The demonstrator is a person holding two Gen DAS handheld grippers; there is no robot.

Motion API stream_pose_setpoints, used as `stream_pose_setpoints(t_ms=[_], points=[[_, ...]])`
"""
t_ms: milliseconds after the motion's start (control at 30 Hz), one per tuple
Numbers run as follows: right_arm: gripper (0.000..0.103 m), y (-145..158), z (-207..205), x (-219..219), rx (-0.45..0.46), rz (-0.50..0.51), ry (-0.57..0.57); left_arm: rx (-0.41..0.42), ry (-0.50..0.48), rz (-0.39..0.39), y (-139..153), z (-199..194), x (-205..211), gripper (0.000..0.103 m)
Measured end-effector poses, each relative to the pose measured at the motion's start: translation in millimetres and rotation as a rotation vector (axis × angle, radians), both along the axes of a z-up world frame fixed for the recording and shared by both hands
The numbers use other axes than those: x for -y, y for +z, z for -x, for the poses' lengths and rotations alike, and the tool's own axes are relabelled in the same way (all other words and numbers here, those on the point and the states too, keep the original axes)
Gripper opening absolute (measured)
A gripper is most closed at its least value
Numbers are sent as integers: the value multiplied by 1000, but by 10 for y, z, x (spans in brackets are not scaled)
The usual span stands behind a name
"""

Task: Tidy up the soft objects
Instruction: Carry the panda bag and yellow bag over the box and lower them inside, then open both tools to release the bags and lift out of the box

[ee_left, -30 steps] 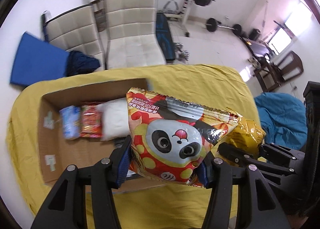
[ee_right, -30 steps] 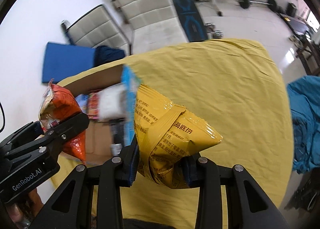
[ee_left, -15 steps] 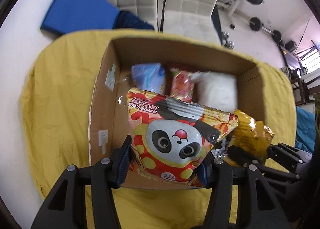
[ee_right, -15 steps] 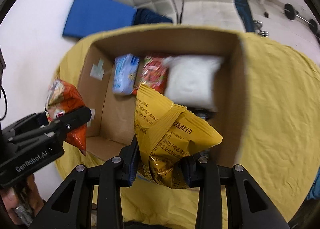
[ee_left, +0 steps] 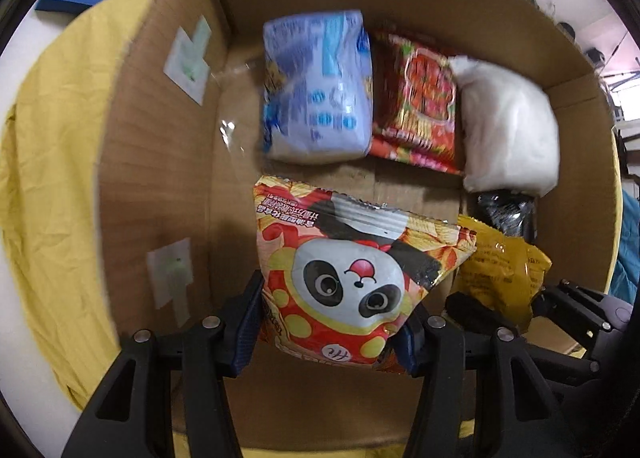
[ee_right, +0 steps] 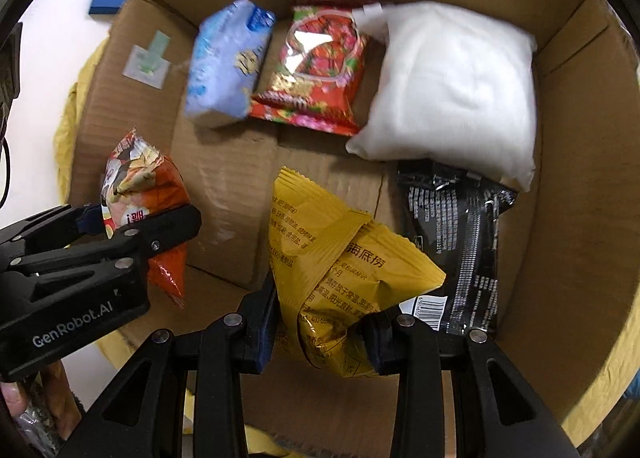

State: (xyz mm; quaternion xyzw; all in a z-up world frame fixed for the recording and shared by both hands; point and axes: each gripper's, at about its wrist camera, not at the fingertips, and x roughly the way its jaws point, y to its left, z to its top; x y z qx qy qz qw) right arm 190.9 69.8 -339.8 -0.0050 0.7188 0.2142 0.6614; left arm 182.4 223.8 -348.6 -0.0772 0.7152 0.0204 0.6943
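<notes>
While yellow cloth (ee_left: 52, 162) underlies the cardboard box (ee_right: 580, 178), left tool (ee_left: 332, 322) clamps panda bag (ee_left: 348, 278), right tool (ee_right: 320, 322) clamps yellow bag (ee_right: 340, 254).

Glossy foil panda bag (ee_left: 352, 282), glossy yellow packet (ee_right: 344, 258), matt corrugated cardboard box (ee_right: 572, 194), creased yellow cloth (ee_left: 48, 162)

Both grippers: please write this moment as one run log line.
left gripper: shut on panda snack bag | right gripper: shut on yellow snack bag | both over cardboard box | no release yet
</notes>
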Motion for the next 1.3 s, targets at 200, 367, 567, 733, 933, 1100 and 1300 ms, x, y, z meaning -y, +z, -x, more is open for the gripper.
stream_pose_setpoints(t_ms=[200, 367, 567, 733, 933, 1100, 1300], points=[[39, -190, 43, -97, -28, 11, -4, -40, -20, 0, -216, -13, 56, 53], [40, -312, 13, -128, -38, 22, -16, -47, -22, 1, -286, 28, 115, 53], [49, -369, 12, -54, -47, 27, -19, -50, -13, -22, -289, 67, 144, 53], [64, -304, -3, 10, -21, 34, -28, -42, 2, -24, -117, 120, 207, 55], [77, -99, 0, 148, 24, 57, -49, 30, -6, -83, 180, 151, 208, 79], [98, 103, -2, 382, 78, 68, -75, 92, 14, -90, 465, 215, 203, 96], [103, 450, 69, 596, 168, 89, -104, 166, 36, -83, 885, 314, 234, 98]])
